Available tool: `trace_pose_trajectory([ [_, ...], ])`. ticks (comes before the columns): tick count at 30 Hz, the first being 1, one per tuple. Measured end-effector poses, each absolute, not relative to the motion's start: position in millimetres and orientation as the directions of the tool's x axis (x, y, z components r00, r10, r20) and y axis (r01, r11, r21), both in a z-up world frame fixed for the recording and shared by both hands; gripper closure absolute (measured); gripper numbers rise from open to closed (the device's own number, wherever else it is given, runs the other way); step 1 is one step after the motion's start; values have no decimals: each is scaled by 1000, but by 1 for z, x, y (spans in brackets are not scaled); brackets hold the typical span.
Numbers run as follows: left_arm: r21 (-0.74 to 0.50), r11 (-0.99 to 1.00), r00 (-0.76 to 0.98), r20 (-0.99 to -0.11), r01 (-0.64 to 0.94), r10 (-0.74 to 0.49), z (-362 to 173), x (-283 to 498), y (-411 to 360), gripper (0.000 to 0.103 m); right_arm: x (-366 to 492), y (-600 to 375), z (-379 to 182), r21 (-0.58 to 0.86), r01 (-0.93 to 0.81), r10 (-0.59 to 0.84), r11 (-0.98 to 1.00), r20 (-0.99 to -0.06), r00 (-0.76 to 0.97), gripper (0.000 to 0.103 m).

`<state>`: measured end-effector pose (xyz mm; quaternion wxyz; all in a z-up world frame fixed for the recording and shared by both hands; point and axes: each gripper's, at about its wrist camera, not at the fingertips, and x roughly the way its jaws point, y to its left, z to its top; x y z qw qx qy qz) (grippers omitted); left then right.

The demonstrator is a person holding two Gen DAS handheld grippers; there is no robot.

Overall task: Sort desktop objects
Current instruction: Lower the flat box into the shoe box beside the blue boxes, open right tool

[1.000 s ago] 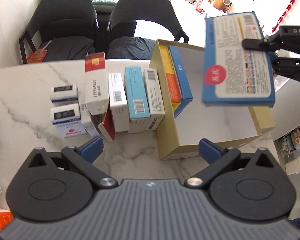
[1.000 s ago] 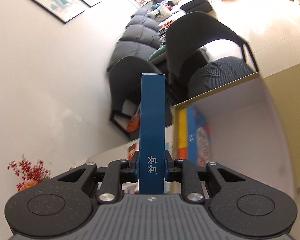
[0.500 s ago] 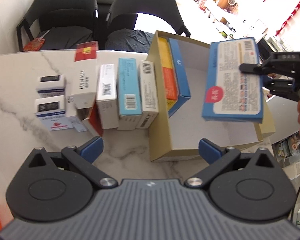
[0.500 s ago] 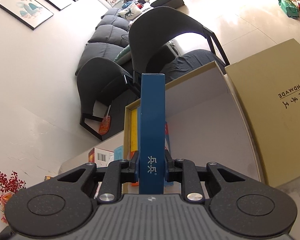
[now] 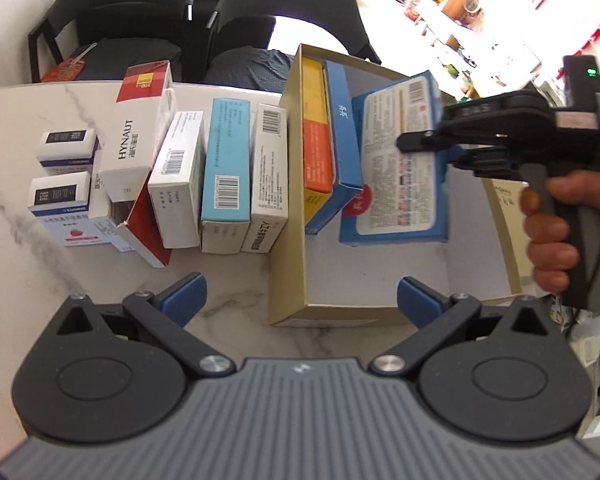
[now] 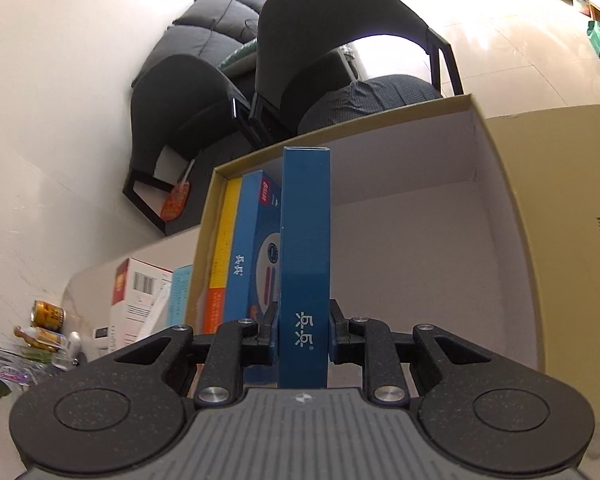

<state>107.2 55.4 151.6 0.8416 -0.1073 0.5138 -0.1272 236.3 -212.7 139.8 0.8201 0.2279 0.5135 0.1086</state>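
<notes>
My right tongs (image 6: 303,344) pinch a blue box (image 6: 305,264) on edge over the open cardboard box (image 5: 380,304), beside two packs standing inside; my left tongs (image 5: 300,296) hang spread above the tabletop (image 5: 28,248).

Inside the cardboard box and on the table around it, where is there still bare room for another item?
Inside the cardboard box, the white floor is bare from the held blue box in the right gripper to the right and near walls. Its left side is taken by the yellow-orange box and a blue box. Marble between the left gripper and the row of standing boxes is clear; farther left is crowded.
</notes>
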Motion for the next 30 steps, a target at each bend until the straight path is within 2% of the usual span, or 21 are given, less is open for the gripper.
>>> trace_pose_trajectory([
  [7,-282,958,438,-855,59,-279,151,102,39,0,270,-203,115,468,32,417,883,-814,405,78],
  [14,-340,937,446,-829,78,-338,139,121,13,0,298,-197,100,458,6,425,889,-831,359,78],
  [17,-332,939,451,-828,86,-334,137,123,1,0,304,-202,98,494,-7,468,869,-819,332,72],
  [20,-310,948,455,-835,76,-310,135,123,-5,0,306,-212,95,589,10,555,808,-767,323,65],
  [30,-371,926,452,-814,77,-364,138,121,1,0,301,-216,98,654,-10,621,757,-715,321,64],
])
